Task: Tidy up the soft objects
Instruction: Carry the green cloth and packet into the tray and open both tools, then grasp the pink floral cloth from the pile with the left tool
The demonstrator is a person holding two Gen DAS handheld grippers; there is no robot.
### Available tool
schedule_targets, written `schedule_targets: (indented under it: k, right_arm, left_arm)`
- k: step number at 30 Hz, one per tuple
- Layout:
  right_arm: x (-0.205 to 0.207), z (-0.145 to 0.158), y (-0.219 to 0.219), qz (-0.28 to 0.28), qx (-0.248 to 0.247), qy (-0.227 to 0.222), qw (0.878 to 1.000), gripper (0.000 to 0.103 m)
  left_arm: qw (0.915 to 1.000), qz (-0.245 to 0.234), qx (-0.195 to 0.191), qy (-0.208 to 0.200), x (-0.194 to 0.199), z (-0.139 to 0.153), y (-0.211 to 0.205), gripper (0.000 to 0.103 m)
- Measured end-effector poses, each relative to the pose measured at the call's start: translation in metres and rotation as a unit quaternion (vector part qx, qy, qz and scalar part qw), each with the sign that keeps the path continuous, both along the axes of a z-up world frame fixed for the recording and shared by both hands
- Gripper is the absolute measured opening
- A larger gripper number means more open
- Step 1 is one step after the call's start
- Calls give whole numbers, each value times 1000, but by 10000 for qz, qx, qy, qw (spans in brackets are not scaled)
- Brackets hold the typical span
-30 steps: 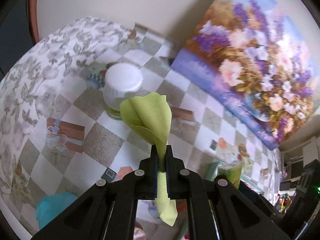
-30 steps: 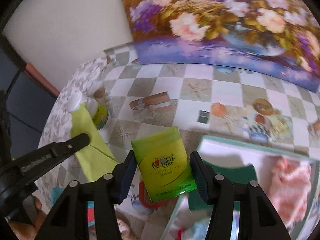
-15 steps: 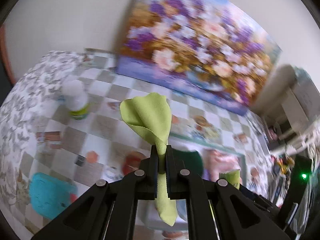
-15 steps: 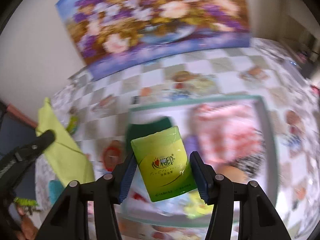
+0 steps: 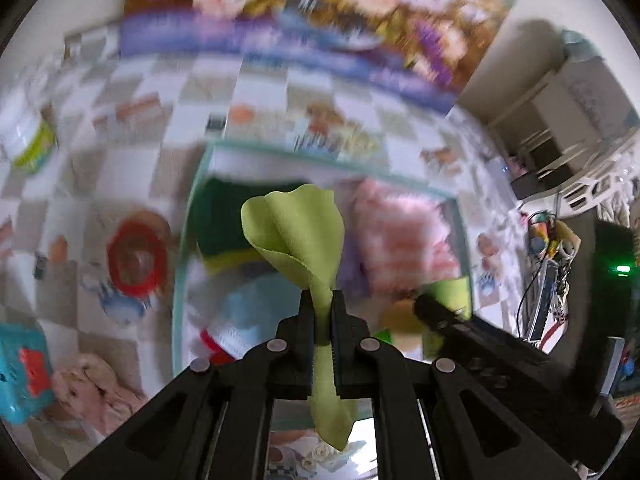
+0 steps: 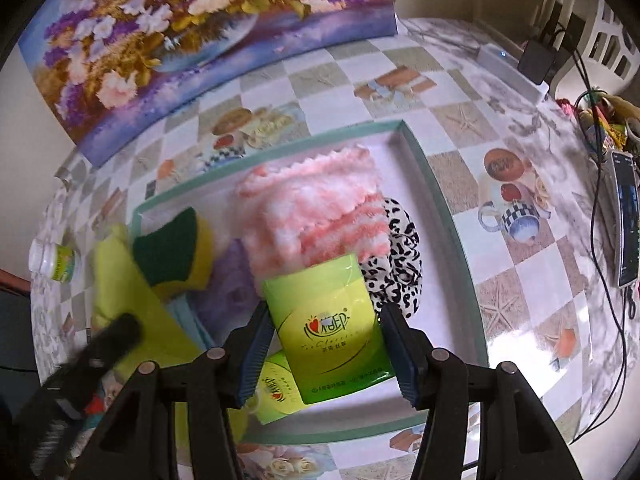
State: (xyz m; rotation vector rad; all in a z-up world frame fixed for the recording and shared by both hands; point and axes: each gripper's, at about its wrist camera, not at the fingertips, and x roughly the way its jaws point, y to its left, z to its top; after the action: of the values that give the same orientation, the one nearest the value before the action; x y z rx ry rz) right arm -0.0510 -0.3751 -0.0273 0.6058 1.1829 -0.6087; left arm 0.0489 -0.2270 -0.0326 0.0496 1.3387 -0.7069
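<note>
My left gripper (image 5: 322, 304) is shut on a yellow-green cloth (image 5: 300, 232) and holds it above the teal-rimmed tray (image 5: 182, 240). My right gripper (image 6: 324, 320) is shut on a green tissue pack (image 6: 328, 324) over the same tray (image 6: 436, 196). In the tray lie a pink fluffy towel (image 6: 316, 204), a green-and-yellow sponge (image 6: 176, 248), a leopard-print cloth (image 6: 400, 256), a purple cloth (image 6: 232, 280) and another green tissue pack (image 6: 276, 392). The left gripper with its cloth (image 6: 124, 280) shows at the tray's left side in the right wrist view.
A flower painting (image 6: 192, 28) leans on the wall behind the tray. A white-capped jar (image 6: 56, 260) stands at the left. A red ring (image 5: 138, 256), a teal toy (image 5: 20, 364) and a pink plush (image 5: 88, 384) lie left of the tray. Cables and a phone (image 6: 626, 220) lie at the right.
Both grippers have swung right from the jar side of the table to above the tray, each keeping its hold. The left view is motion-blurred now.
</note>
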Motion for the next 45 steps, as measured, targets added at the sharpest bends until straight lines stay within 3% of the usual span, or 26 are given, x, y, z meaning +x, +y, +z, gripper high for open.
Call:
schedule_targets:
  k: [3, 5, 9, 13, 17, 20, 24, 29, 33, 38, 45]
  right_arm:
    - [3, 1, 0, 45, -5, -30, 10000, 60]
    - [5, 3, 1, 84, -61, -22, 9999, 63]
    - [5, 14, 5, 143, -147, -168, 9996, 63]
    - [9, 22, 10, 246, -267, -258, 9990, 69]
    - [18, 19, 20, 490, -283, -200, 9982, 71]
    - [25, 19, 31, 662, -402, -181, 9968, 85]
    - [39, 26, 53, 1060, -559, -296, 9924, 85]
    - [57, 29, 84, 1628, -261, -556, 9847, 85]
    - [60, 28, 101, 1819, -295, -513, 9815, 85]
    - [57, 26, 108, 1832, -271, -460, 9816, 85]
    - [58, 26, 122, 2082, -92, -611, 9761, 85]
  left_arm:
    - [9997, 158, -85, 154, 6, 0, 8, 20]
    - [9996, 243, -122, 7, 7, 7, 13, 41]
    - [9990, 390, -164, -162, 11, 19, 23, 44]
    - [9967, 641, 173, -467, 20, 23, 33, 70]
    - [9910, 891, 762, -648, 32, 14, 45, 77]
    - [9848, 1065, 1117, -800, 40, 10, 58, 78]
    - [9823, 1283, 1079, -838, 49, 19, 83, 79]
    - [9800, 1509, 964, -865, 49, 31, 111, 80]
    - [9786, 1659, 920, -803, 42, 30, 126, 80]
    - [9766, 1761, 1004, -719, 23, 19, 139, 80]
    - [9727, 1866, 1353, -279, 5, -18, 148, 79]
